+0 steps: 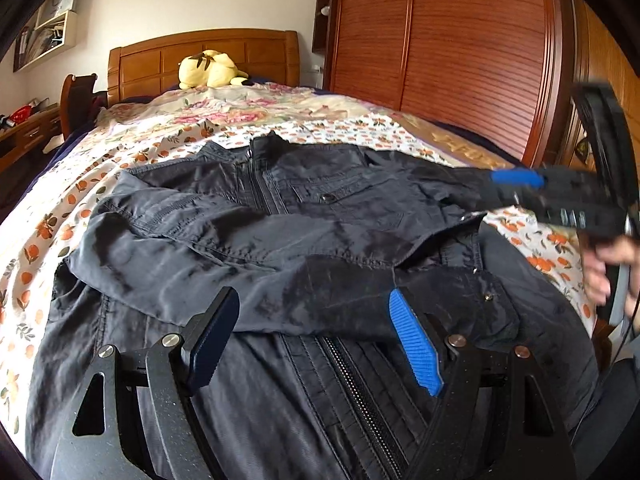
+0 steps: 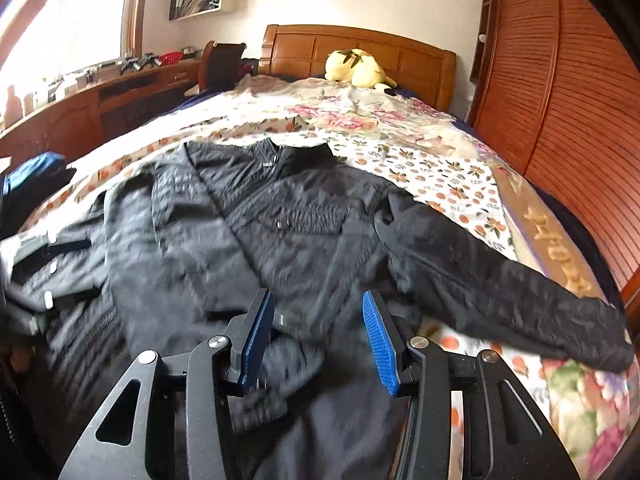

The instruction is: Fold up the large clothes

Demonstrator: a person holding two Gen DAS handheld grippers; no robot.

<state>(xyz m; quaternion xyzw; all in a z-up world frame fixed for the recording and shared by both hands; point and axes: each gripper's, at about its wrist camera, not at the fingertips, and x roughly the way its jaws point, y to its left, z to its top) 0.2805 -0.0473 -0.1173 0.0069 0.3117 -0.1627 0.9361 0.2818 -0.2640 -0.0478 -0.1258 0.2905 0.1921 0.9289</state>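
Note:
A black zip-up jacket (image 1: 304, 216) lies front-up on the bed, collar toward the headboard. One sleeve is folded across its chest; the other sleeve (image 2: 520, 296) stretches out flat to the right. My left gripper (image 1: 316, 340) hovers over the lower front near the zipper, open wide with nothing between its blue pads (image 1: 416, 348). My right gripper (image 2: 320, 332) is open above the jacket's middle, with only loose fabric below the gap. In the left wrist view the right gripper (image 1: 504, 188) shows blurred at the right, held by a hand (image 1: 604, 268). The left gripper's frame (image 2: 44, 280) is blurred at the left edge.
The floral bedsheet (image 2: 432, 168) covers the bed. A yellow plush toy (image 1: 210, 70) rests by the wooden headboard (image 2: 360, 46). A slatted wooden wardrobe (image 1: 440, 52) stands close along the right side. A desk (image 2: 92, 96) and chair (image 2: 222, 62) stand on the left.

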